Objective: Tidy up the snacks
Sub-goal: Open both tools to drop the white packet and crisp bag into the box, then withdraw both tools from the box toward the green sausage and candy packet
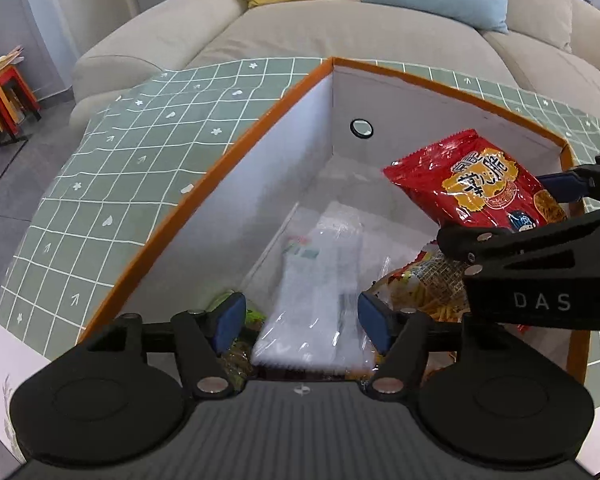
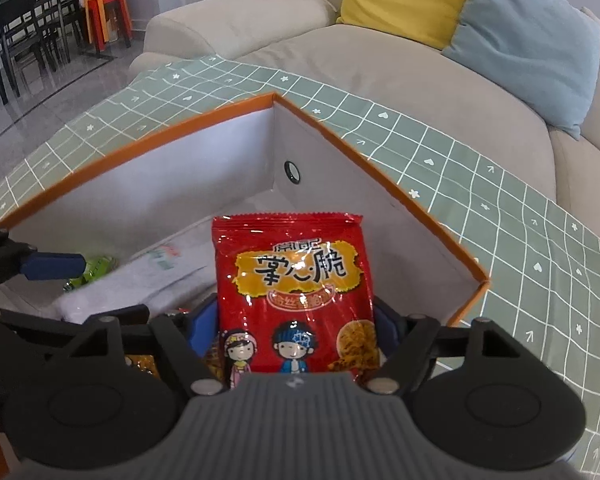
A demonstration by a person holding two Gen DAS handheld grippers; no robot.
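— Snacks go in the orange-rimmed box (image 2: pixel 172 128). Where is the red snack bag (image 2: pixel 296 292)?

— Above the box's right corner, between the right gripper (image 2: pixel 296 320) pads; they seem to touch its sides, so I judge it gripped.

— And the left gripper (image 1: pixel 302 314)?

— Open, around a clear packet (image 1: pixel 320 280), not pressing it.

— Handling?

— Probably light, crinkly, slippery, with fragile contents. Hold the sealed edges.

A green grid-patterned tablecloth (image 2: pixel 440 152) covers the table, bearing an orange-rimmed box (image 2: pixel 140 136).
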